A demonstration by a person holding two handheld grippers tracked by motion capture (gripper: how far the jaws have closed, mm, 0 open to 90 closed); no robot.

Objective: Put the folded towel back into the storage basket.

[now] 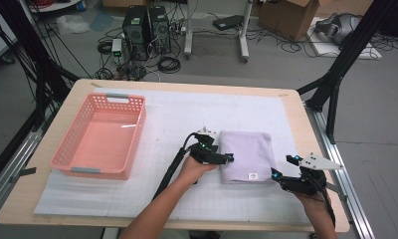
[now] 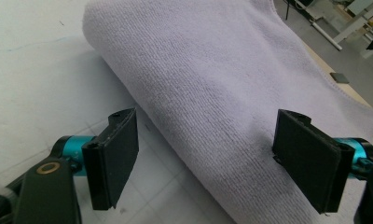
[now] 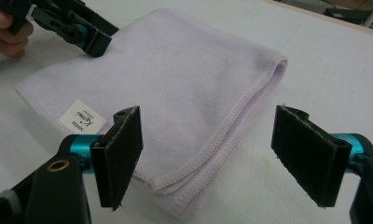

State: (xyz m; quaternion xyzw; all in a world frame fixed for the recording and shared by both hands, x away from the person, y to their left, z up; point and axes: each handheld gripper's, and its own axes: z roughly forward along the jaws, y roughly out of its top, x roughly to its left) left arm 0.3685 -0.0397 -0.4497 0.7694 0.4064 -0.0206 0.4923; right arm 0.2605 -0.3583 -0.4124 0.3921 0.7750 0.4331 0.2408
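Between the spread jaws of the left gripper (image 1: pixel 229 158) lies the folded lilac towel's (image 1: pixel 248 155) rolled edge (unpinched); right gripper (image 1: pixel 281 168), also spread, hovers just beside its corner.

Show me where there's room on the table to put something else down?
The big white mat is bare between the pink basket and the folded towel, and along the far edge behind the towel. The basket's inside is bare too. It's crowded around the towel, with the left tool and right tool beside it.
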